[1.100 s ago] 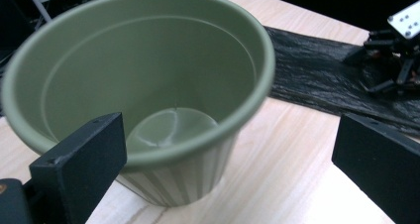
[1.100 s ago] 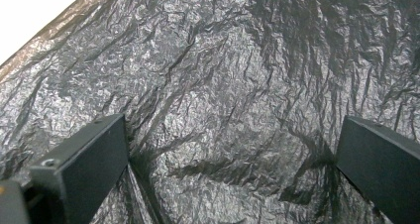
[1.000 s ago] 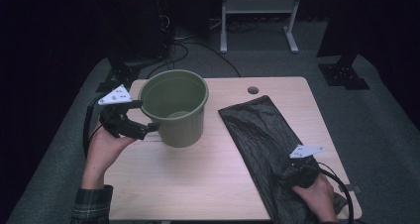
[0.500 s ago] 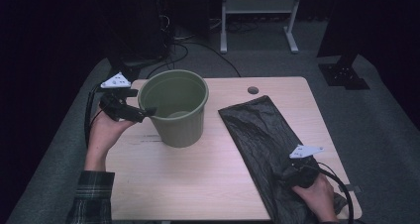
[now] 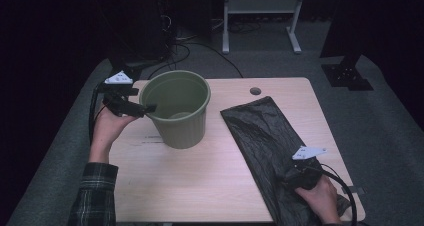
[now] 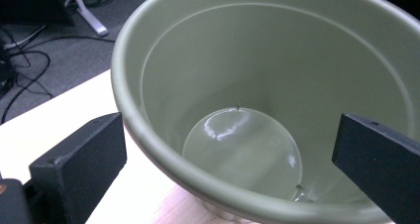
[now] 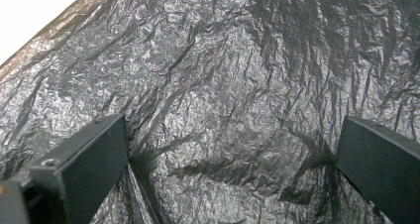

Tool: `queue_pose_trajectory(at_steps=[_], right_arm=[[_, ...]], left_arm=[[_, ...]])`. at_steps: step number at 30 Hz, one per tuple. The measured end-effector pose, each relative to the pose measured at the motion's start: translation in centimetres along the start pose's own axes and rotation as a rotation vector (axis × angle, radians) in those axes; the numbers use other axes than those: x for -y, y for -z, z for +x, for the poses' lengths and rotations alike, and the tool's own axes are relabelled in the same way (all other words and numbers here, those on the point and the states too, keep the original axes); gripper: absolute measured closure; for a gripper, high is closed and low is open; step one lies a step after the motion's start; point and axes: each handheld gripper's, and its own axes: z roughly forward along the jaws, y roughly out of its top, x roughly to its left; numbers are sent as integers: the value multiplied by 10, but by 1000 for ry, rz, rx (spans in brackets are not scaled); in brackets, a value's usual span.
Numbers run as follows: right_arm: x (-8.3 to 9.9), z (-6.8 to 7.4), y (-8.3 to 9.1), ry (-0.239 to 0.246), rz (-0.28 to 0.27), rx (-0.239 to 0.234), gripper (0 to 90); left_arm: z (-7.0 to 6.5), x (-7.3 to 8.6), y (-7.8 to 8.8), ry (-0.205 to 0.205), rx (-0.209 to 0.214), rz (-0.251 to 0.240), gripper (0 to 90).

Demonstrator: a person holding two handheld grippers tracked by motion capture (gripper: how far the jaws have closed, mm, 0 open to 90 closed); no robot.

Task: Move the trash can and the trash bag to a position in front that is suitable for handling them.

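A green plastic bucket (image 5: 177,108) stands upright and empty on the left half of the wooden table (image 5: 200,181). My left gripper (image 5: 144,108) is open at the bucket's left rim; in the left gripper view the green bucket rim (image 6: 148,135) runs between the jaws, one jaw outside and one over the inside. A crumpled black plastic bag (image 5: 265,146) lies flat on the right half. My right gripper (image 5: 290,178) is open and pressed down onto the bag near its front end. The black bag (image 7: 223,100) spreads wrinkled between its wide-set jaws.
A small round hole (image 5: 255,91) sits near the table's far edge. Cables (image 5: 190,48) and a white stand's legs (image 5: 260,16) lie on the floor beyond. A dark base (image 5: 347,76) stands on the floor at the far right.
My left gripper has moved away from me and up along the bucket's left side until its jaws straddle the rim. The right gripper and the bag have stayed still.
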Motion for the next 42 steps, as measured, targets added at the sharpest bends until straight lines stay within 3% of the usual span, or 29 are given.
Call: queue_pose_trajectory(at_steps=[5, 14, 19, 27, 36, 42], right_arm=[[0, 0, 0, 0, 1, 0, 0], [0, 0, 0, 1, 1, 0, 0], [0, 0, 0, 0, 1, 0, 0], [0, 0, 0, 0, 0, 0, 0], [0, 0, 0, 0, 1, 0, 0], [0, 0, 0, -3, 0, 0, 0]], left_arm=[[4, 1, -9, 11, 14, 9, 0], [4, 3, -14, 6, -10, 39, 0], [1, 5, -13, 7, 0, 25, 0], [-10, 3, -11, -24, 7, 30, 0], [-34, -3, -11, -76, 26, 43, 0], [-48, -2, -13, -86, 53, 23, 0]])
